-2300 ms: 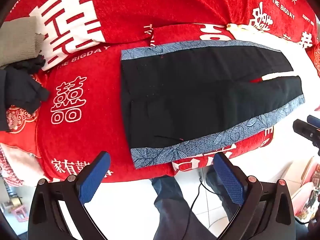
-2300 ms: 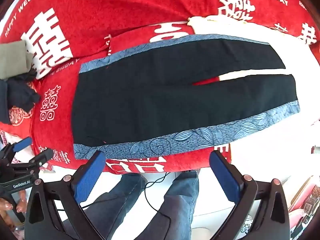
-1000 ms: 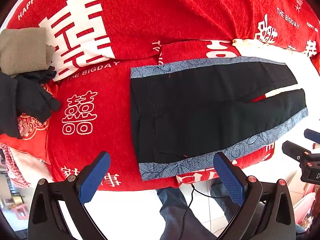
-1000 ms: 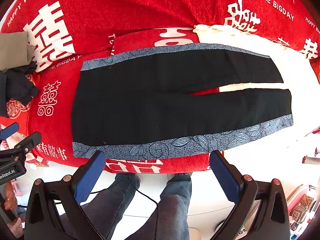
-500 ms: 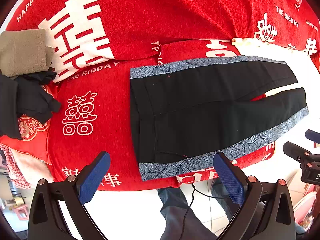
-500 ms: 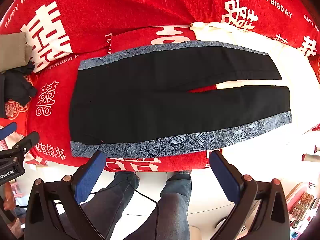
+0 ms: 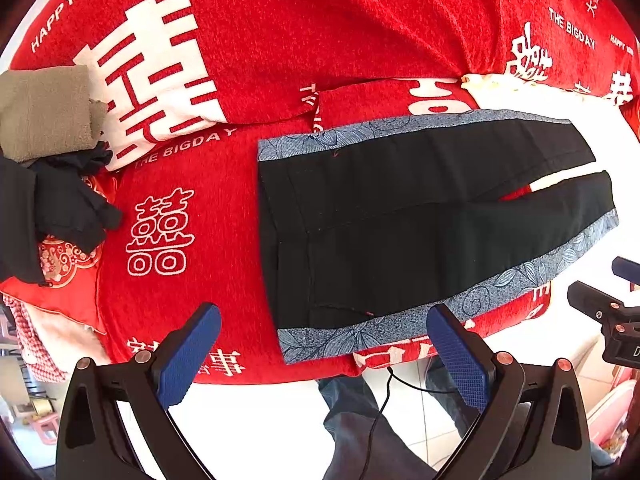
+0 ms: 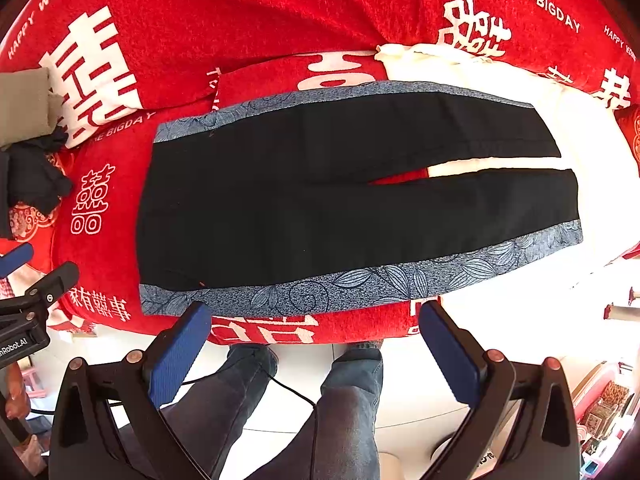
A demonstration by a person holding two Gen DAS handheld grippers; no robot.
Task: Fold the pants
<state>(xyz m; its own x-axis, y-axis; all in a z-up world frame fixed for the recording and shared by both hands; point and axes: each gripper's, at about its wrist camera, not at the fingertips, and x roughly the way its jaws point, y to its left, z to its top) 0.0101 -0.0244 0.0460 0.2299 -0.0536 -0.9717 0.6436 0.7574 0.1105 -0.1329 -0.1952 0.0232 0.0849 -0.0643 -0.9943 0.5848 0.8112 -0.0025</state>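
Right wrist view: pants (image 8: 320,200), black with blue leaf-print side bands, laid flat on a red blanket (image 8: 280,20) printed with white characters. Both grippers sit slightly closer to the near edge than half a second ago; against the frames of two seconds back, the garment has not been disturbed. Judgement: this is approach only, and no fold has been started.

Orientation: long axis runs 9 to 3 o'clock across the view. Waistband (image 8: 146,216) at 9 o'clock, hems at 3 o'clock. Legs part from a crotch gap near centre, opening toward 3; the hem end lies over a white cloth (image 8: 560,120).

Right gripper (image 8: 314,344): jaws wide apart, empty, hovering at 6 o'clock just off the near blue band (image 8: 360,284), touching nothing.

Left wrist view: left gripper (image 7: 322,350) likewise spread and empty, at 6 o'clock, near the waistband corner (image 7: 288,344) at the near edge.

Other items: folded grey-beige cloth (image 7: 44,112) and a crumpled dark garment (image 7: 60,204) at 9 o'clock, well apart from the pants. A person's jeans-clad legs (image 8: 320,408) stand below the bed edge.

Judgement: next pick looks like the near band, carried over toward 12 to stack leg on leg.
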